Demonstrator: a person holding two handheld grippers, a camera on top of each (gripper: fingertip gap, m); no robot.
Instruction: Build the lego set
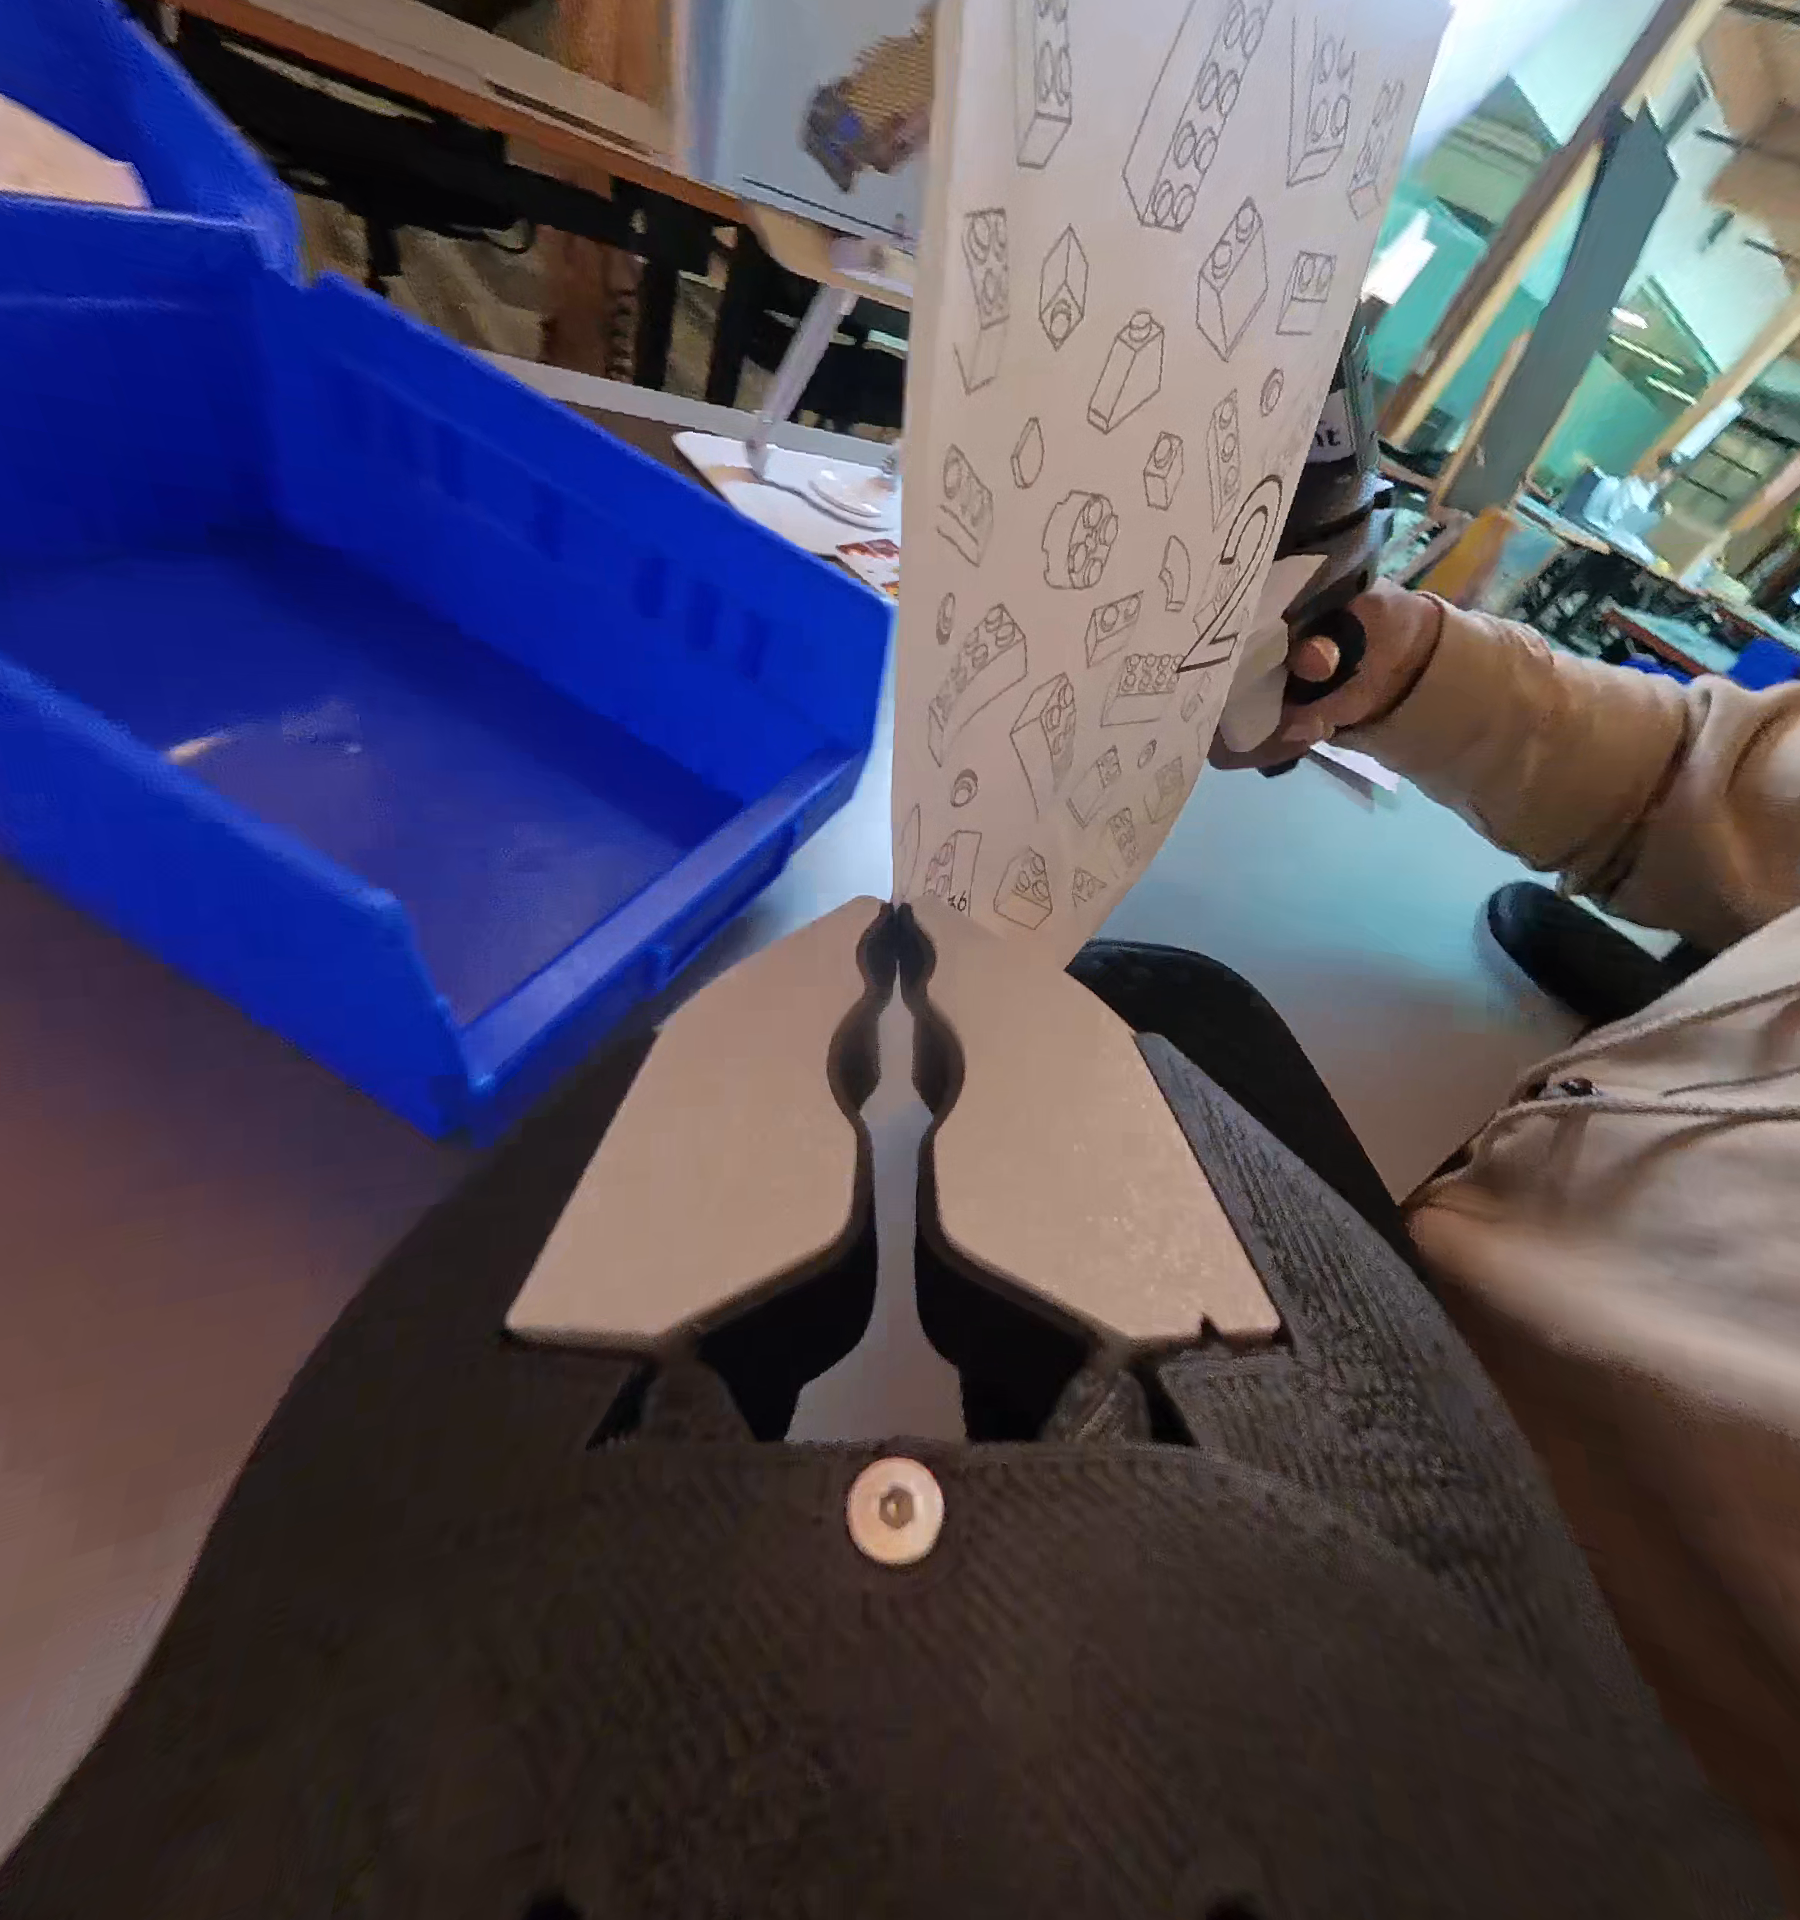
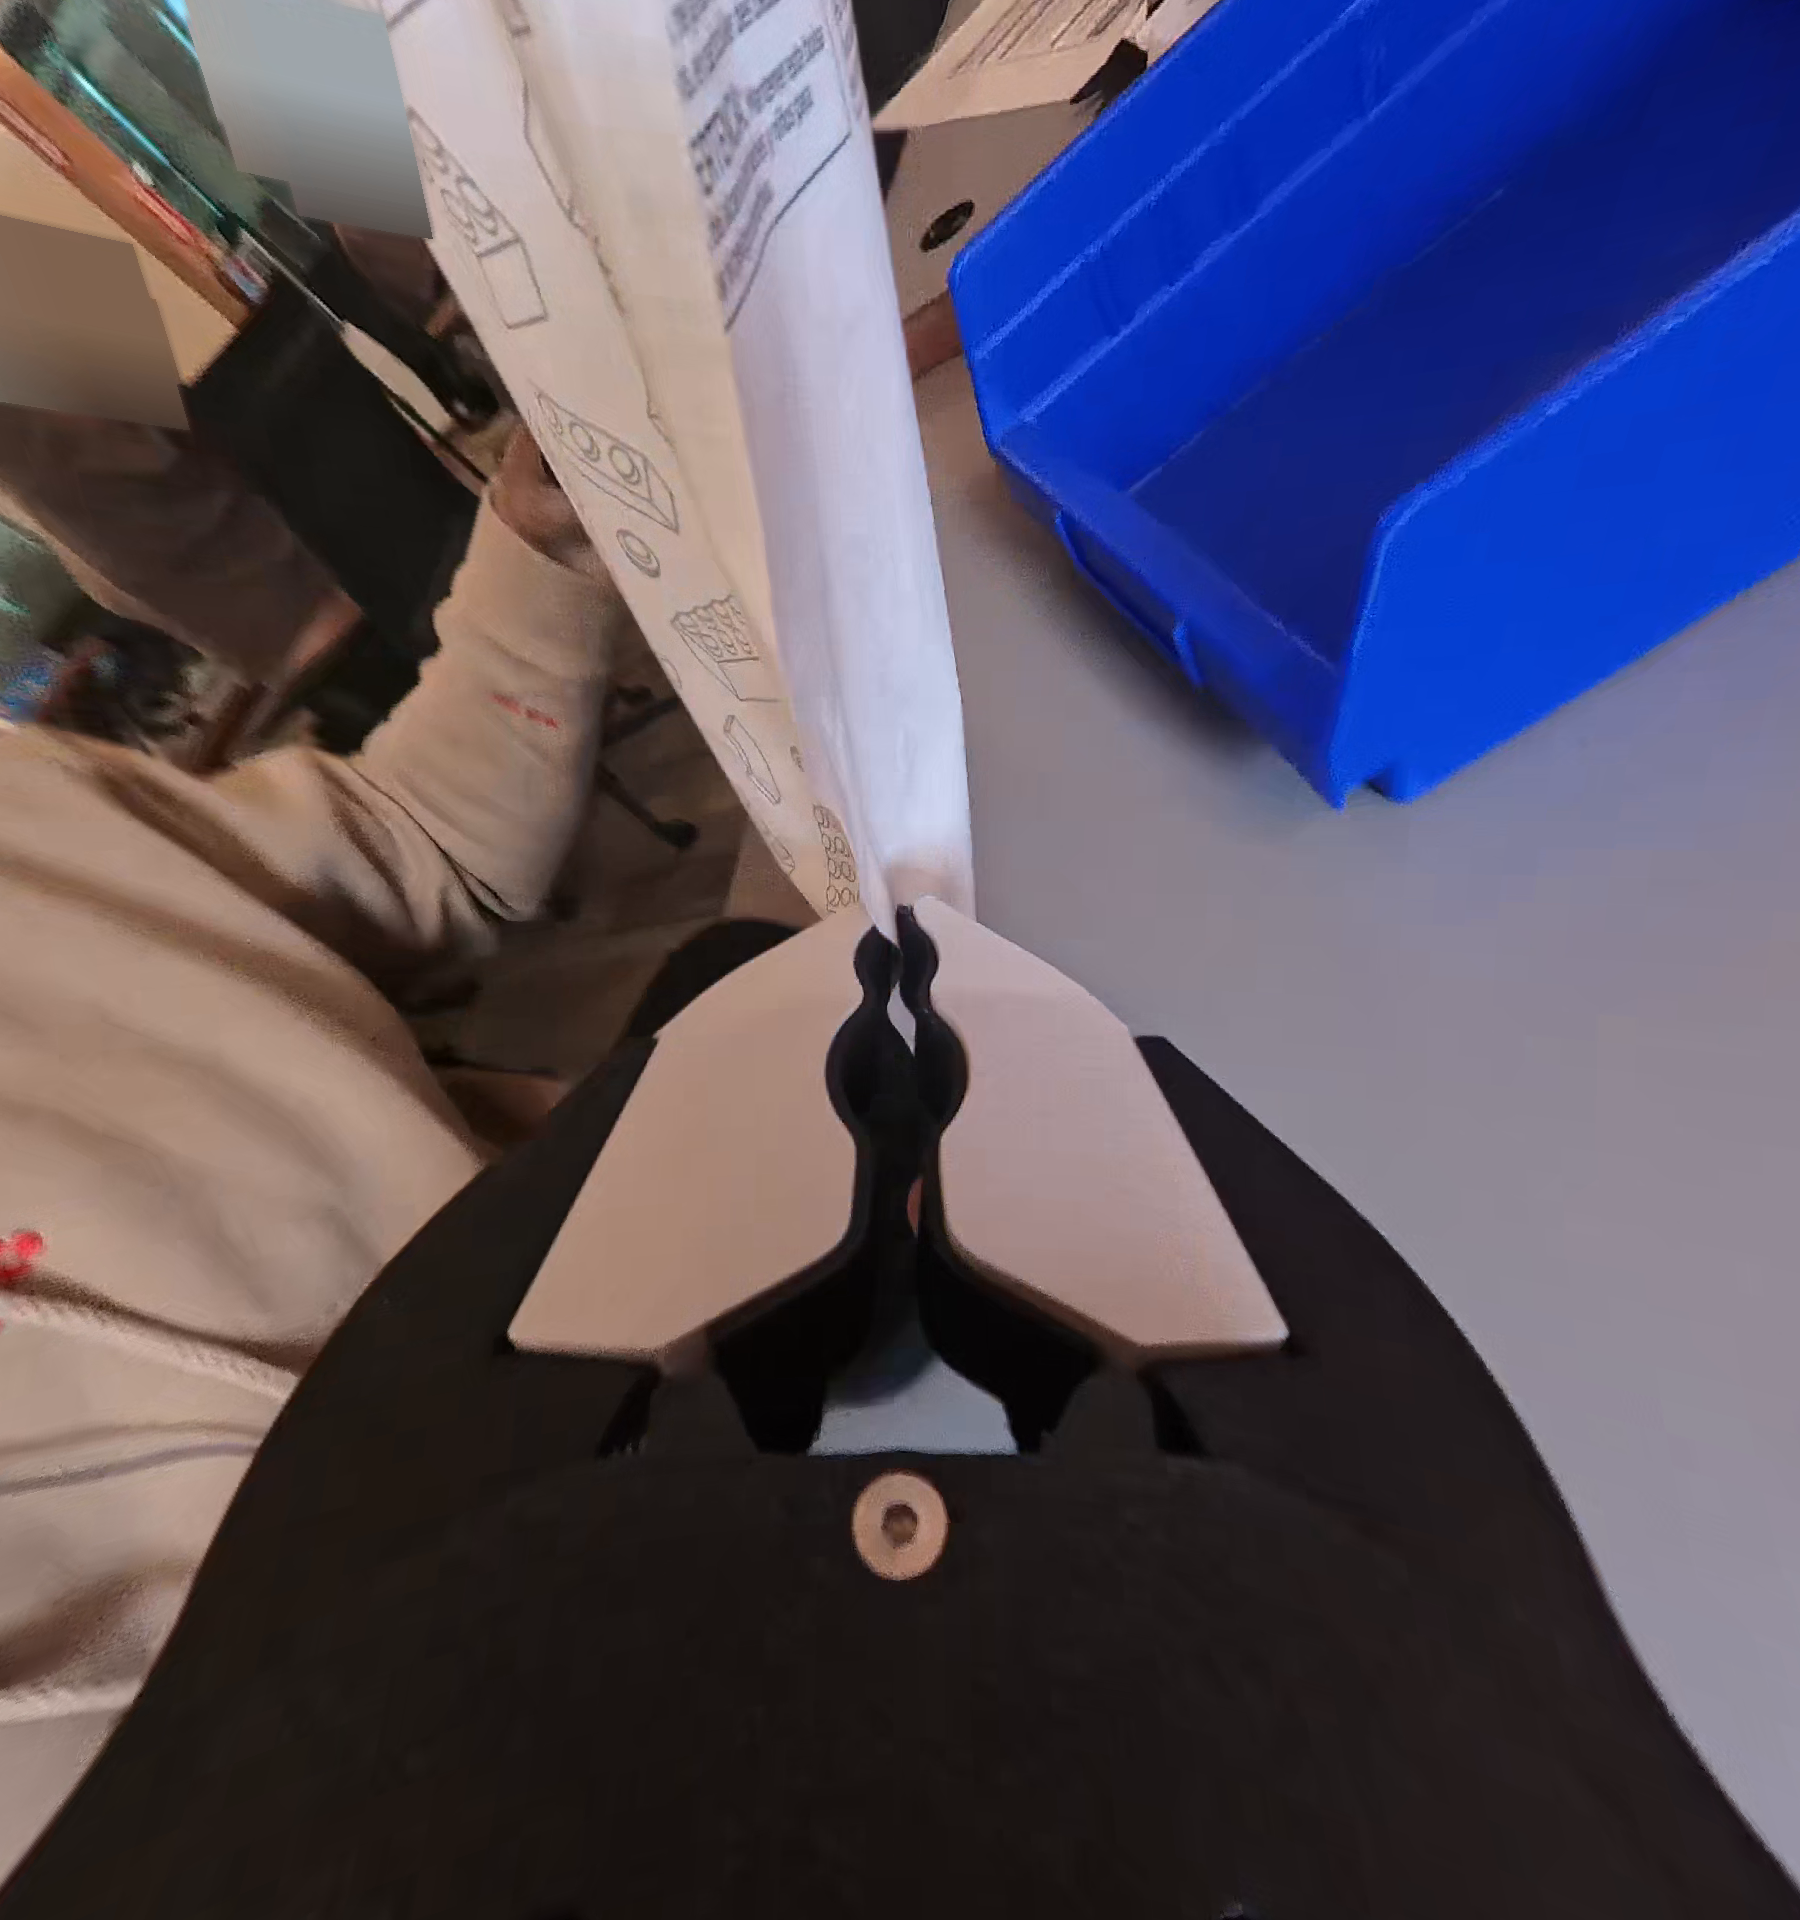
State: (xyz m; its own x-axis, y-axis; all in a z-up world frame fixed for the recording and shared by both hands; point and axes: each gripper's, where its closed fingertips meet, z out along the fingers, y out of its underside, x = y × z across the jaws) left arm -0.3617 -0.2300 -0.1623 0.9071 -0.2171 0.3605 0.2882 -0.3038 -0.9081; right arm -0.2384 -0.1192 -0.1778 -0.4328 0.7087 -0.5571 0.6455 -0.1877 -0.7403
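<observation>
A white paper bag (image 1: 1114,468) printed with outline drawings of toy bricks hangs in the air between my two grippers. My left gripper (image 1: 896,914) is shut on one edge of the bag, its pads pinching the paper at the tips. My right gripper (image 2: 901,920) is shut on the bag's other edge (image 2: 875,727), where the paper bunches into the tips. The right gripper and the hand holding it also show in the left wrist view (image 1: 1311,644), behind the bag. The bag is held above the grey table (image 2: 1395,1039), beside the blue bin.
An open blue plastic bin (image 1: 376,707) stands on the table left of the bag; it also shows in the right wrist view (image 2: 1395,436) at upper right. A person's beige sleeve (image 1: 1602,935) fills the right side. Cardboard boxes (image 2: 989,114) stand behind the bin. Left tips to right tips: about 20 cm.
</observation>
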